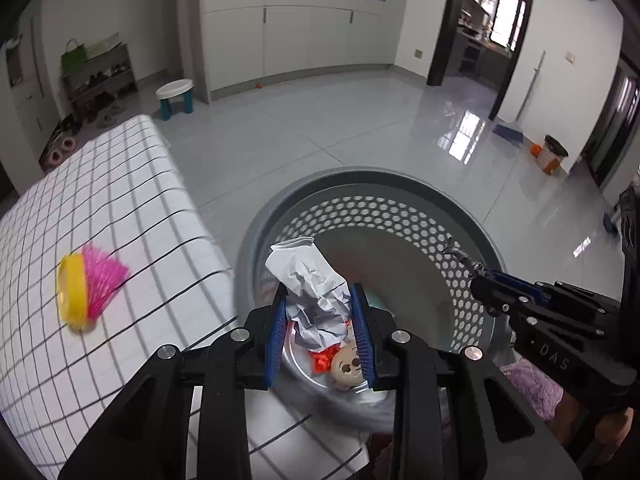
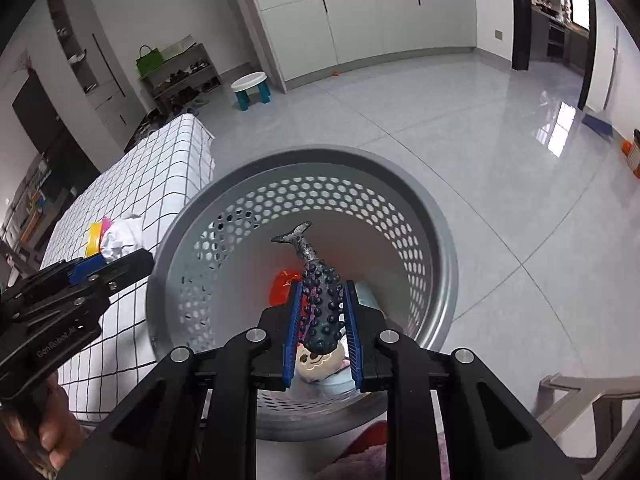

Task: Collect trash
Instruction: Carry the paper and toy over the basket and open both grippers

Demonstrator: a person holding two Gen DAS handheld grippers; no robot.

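Left gripper (image 1: 320, 320) clamps crumpled paper (image 1: 310, 280) above the basket (image 1: 360, 178).

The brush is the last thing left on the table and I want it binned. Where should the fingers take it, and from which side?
Grip the brush across its yellow base, coming from above. The base is the solid part; the pink bristles fan out toward the basket and would likely just bend.
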